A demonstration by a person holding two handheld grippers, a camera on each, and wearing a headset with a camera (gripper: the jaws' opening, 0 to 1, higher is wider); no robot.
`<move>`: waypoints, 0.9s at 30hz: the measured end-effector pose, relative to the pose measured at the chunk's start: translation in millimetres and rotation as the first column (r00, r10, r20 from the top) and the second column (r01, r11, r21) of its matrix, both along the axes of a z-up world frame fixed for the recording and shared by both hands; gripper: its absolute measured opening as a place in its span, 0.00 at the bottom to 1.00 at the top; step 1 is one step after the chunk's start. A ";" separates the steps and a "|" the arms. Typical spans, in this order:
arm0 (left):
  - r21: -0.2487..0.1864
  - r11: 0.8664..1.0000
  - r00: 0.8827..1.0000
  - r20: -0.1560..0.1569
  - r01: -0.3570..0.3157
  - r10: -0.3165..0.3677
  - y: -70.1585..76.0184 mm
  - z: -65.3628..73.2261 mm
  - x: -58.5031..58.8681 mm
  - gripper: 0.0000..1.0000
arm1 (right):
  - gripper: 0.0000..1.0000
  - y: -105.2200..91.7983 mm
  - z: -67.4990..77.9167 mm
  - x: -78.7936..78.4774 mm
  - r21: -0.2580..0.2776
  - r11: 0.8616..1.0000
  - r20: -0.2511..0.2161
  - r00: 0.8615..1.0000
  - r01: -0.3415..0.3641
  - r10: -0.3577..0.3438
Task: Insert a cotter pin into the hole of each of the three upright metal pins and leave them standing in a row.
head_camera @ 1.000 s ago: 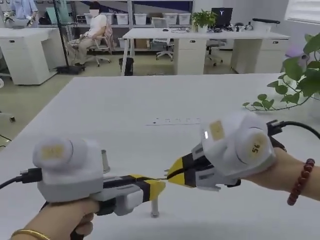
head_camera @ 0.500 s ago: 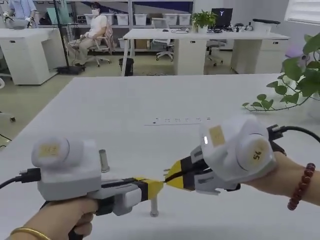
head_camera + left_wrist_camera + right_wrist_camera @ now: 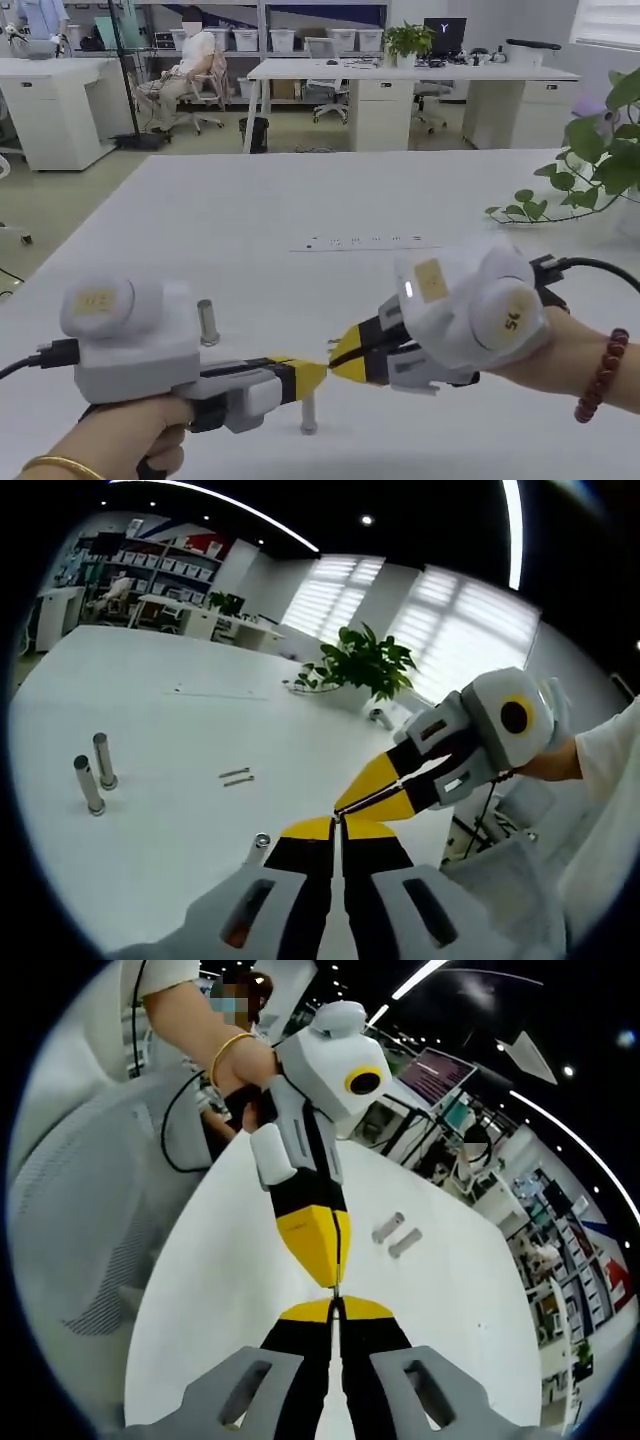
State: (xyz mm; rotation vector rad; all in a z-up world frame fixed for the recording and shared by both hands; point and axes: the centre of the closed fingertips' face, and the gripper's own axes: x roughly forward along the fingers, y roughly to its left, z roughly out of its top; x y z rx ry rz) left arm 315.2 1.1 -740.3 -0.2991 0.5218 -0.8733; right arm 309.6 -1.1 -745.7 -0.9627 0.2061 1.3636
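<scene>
1. Cotter pins (image 3: 236,776) lie on the tabletop (image 3: 300,200); an upright pin (image 3: 309,412) stands under the claws.
2. Both closed, left claw (image 3: 316,373) and right claw (image 3: 340,358) have met tip-to-tip, contents unclear: likely a handover.

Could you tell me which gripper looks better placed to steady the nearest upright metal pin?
Probably the left gripper: the metal pin stands just below its shut jaws. The right gripper, also shut, sits higher and to the side, its tip against the left one's.
</scene>
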 end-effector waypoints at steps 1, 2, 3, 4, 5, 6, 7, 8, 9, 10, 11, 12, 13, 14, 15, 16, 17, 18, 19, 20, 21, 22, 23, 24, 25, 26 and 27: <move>0.013 1.000 1.000 0.011 0.005 -0.005 0.3 -0.5 0.2 0.00 | 0.03 -0.1 0.1 0.2 0.002 1.000 0.000 1.000 0.001 -0.001; 0.019 1.000 1.000 0.014 0.007 -0.008 0.3 -0.4 0.0 0.00 | 0.03 0.1 0.0 0.1 0.005 1.000 -0.002 1.000 0.002 -0.002; 0.019 1.000 1.000 0.016 0.006 -0.007 0.4 -0.1 -0.1 0.00 | 0.03 0.3 0.1 0.2 0.009 1.000 -0.002 1.000 0.002 -0.002; 0.018 1.000 1.000 0.018 0.006 -0.006 0.5 0.2 0.0 0.00 | 0.03 0.4 0.6 0.4 0.014 1.000 0.001 1.000 0.003 -0.003; 0.016 1.000 1.000 0.018 0.006 -0.006 0.8 0.5 0.2 0.00 | 0.03 0.6 1.0 0.3 0.019 1.000 0.000 1.000 0.004 -0.004; 0.015 1.000 1.000 0.017 0.008 -0.008 0.8 0.4 0.3 0.00 | 0.03 0.7 1.0 0.1 0.021 1.000 -0.002 1.000 0.004 -0.004; 0.015 1.000 1.000 0.017 0.008 -0.008 0.7 0.5 -0.1 0.00 | 0.03 0.8 1.1 0.0 0.025 1.000 -0.006 1.000 0.006 -0.006; 0.015 1.000 1.000 0.018 0.009 -0.009 0.5 0.5 -0.3 0.00 | 0.03 0.8 1.2 -0.1 0.029 1.000 -0.011 1.000 0.007 -0.007; 0.018 1.000 1.000 0.020 0.013 -0.013 0.2 0.6 -1.0 0.00 | 0.03 0.7 1.2 -0.3 0.036 0.999 -0.026 1.000 0.013 -0.012; 0.022 1.000 1.000 0.023 0.016 -0.016 -0.1 0.5 -1.2 0.00 | 0.04 0.5 1.3 -0.5 0.042 0.999 -0.039 0.999 0.017 -0.015; 0.029 0.999 0.999 0.030 0.022 -0.023 -0.4 0.5 -1.7 0.00 | 0.04 0.2 1.3 -0.6 0.050 0.998 -0.055 0.998 0.024 -0.021; 0.039 0.999 0.999 0.042 0.028 -0.030 -0.7 0.6 -1.9 0.00 | 0.04 -0.1 1.6 -1.0 0.063 0.997 -0.079 0.996 0.034 -0.029; 0.052 0.998 0.998 0.052 0.034 -0.037 -0.5 0.4 -2.4 0.00 | 0.05 -0.4 2.1 -1.0 0.073 0.997 -0.091 0.995 0.039 -0.032; 0.079 0.996 0.996 0.068 0.046 -0.052 0.2 -0.8 -3.4 0.00 | 0.06 -1.5 2.6 -0.6 0.089 0.994 -0.114 0.992 0.058 -0.048; 0.101 0.993 0.995 0.076 0.055 -0.063 0.9 -2.4 -4.6 0.00 | 0.07 -2.0 3.2 -0.7 0.101 0.993 -0.131 0.990 0.067 -0.054; 0.112 0.992 0.994 0.081 0.061 -0.070 1.2 -3.3 -5.1 0.00 | 0.09 -2.5 3.4 -3.3 0.118 0.990 -0.171 0.984 0.075 -0.054; 0.122 0.990 0.993 0.089 0.068 -0.079 1.7 -3.8 -6.0 0.00 | 0.09 -3.5 3.8 -3.2 0.127 0.988 -0.189 0.980 0.084 -0.059; 0.140 0.987 0.990 0.103 0.079 -0.094 2.5 -4.9 -7.0 0.00 | 0.10 -4.9 4.0 -3.1 0.133 0.987 -0.204 0.977 0.090 -0.061; 0.152 0.984 0.989 0.109 0.088 -0.105 3.2 -5.9 -8.5 0.00 | 0.10 -6.9 3.1 -4.2 0.139 0.985 -0.244 0.967 0.104 -0.068; 0.169 0.981 0.986 0.116 0.097 -0.117 3.8 -7.1 -9.4 0.00 | 0.11 -7.7 2.9 -5.0 0.146 0.983 -0.272 0.960 0.115 -0.072; 0.184 0.977 0.984 0.122 0.104 -0.128 4.5 -8.4 -10.1 0.00 | 0.13 -9.0 2.5 -6.2 0.157 0.979 -0.317 0.945 0.131 -0.076; 0.205 0.972 0.981 0.129 0.118 -0.146 5.1 -10.5 -11.3 0.00 | 0.14 -9.6 2.4 -6.9 0.164 0.977 -0.341 0.937 0.135 -0.072; 0.216 0.968 0.978 0.134 0.128 -0.159 5.2 -11.6 -12.3 0.00 | 0.14 -10.5 1.7 -9.3 0.171 0.975 -0.387 0.919 0.144 -0.068; 0.222 0.965 0.975 0.143 0.138 -0.173 4.9 -12.1 -13.2 0.00 | 0.14 -10.9 1.1 -12.0 0.175 0.973 -0.425 0.903 0.152 -0.064; 0.228 0.962 0.971 0.150 0.148 -0.185 4.8 -12.4 -14.8 0.00 | 0.15 -11.6 0.5 -13.1 0.180 0.970 -0.459 0.886 0.164 -0.064; 0.241 0.957 0.966 0.158 0.163 -0.204 4.5 -13.2 -16.3 0.00 | 0.16 -11.8 0.4 -13.7 0.186 0.969 -0.472 0.880 0.165 -0.060; 0.252 0.952 0.961 0.165 0.175 -0.220 4.3 -13.7 -17.6 0.00 | 0.17 -12.2 -0.5 -15.8 0.187 0.969 -0.492 0.869 0.162 -0.050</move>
